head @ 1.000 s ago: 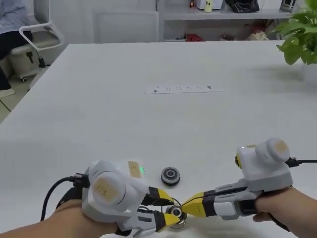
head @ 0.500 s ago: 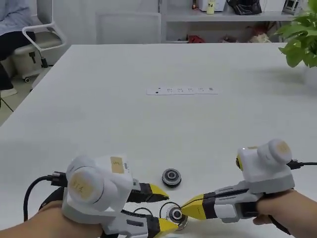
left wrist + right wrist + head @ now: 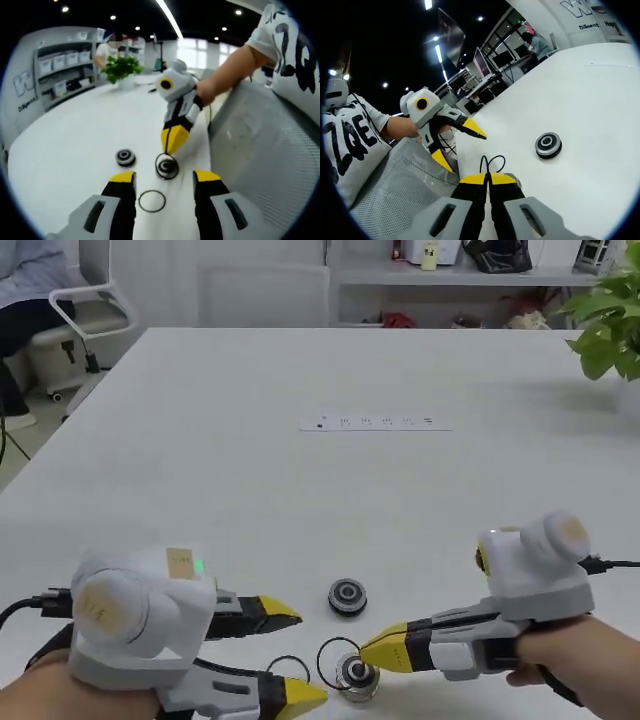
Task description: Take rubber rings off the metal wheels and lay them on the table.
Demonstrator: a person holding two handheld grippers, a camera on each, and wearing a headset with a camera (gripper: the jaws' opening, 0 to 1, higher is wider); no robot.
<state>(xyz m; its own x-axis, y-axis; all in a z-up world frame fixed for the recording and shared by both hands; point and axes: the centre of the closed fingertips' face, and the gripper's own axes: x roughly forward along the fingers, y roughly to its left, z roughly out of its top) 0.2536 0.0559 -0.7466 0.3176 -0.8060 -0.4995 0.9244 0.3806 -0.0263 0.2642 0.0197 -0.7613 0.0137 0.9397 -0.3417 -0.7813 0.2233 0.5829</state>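
Since the earlier frames the left gripper has drawn back to the left from the nearer wheel. Its jaws are spread wider, and a loose ring now lies flat on the table between them, close to the near edge.

From the head view I count two metal wheels. The nearer wheel is by the near edge, and the farther wheel is just behind it, apart. The farther wheel is small and round, with a silver hub and a dark band around its rim. Two thin black rings are off the wheels. The second ring sits at the left side of the nearer wheel, and the right gripper holds it with its jaws pressed together. A white power strip lies toward the middle of the table. A plant stands at the far right corner and a chair is beyond the far left corner.

From the left gripper view, the loose ring lies between the two parted jaws and touches neither of them. Both wheels are ahead of it.

From the right gripper view, the closed jaws pinch the second ring, whose loop rises from the tips. These jaws hide most of the nearer wheel. The farther wheel lies to the right, well apart from them.
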